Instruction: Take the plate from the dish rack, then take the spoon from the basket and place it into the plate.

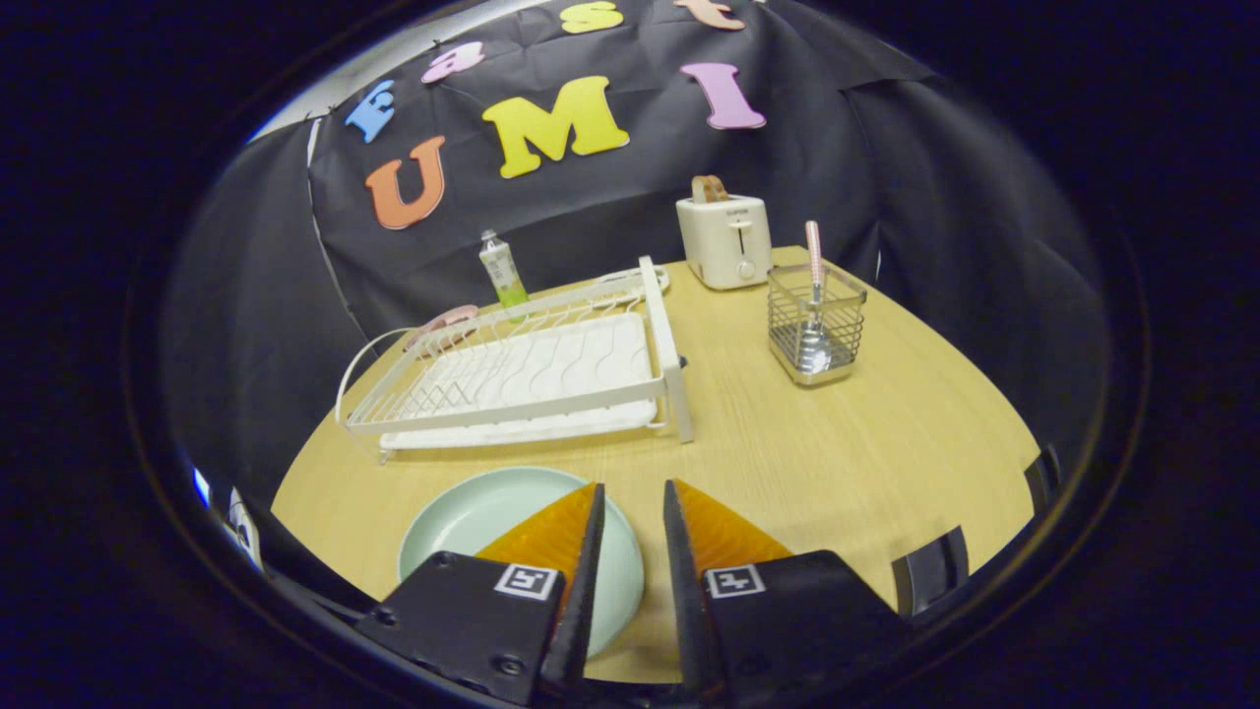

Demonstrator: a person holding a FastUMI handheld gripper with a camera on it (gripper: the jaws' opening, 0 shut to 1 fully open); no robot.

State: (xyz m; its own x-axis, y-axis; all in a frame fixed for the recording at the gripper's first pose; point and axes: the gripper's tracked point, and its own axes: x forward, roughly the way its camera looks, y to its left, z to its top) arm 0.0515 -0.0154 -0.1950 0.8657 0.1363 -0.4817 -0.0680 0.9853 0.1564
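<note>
A pale green plate (pixel 472 527) lies flat on the wooden table (pixel 886 453), in front of the white dish rack (pixel 532 379). My gripper (pixel 633 487) hovers over the plate's right side, open by a narrow gap with nothing pressed between the fingers. The left finger (pixel 551 537) covers part of the plate, and the plate's right rim shows in the gap. The spoon (pixel 813 258) stands upright in the wire basket (pixel 817 325), pink handle up, beyond the fingers to the right. The rack holds no dishes.
A cream toaster (pixel 725 241) with bread in it stands at the back, left of the basket. A small green bottle (pixel 502 271) and a pink object (pixel 443 323) sit behind the rack. Bare wood lies between plate, rack and basket.
</note>
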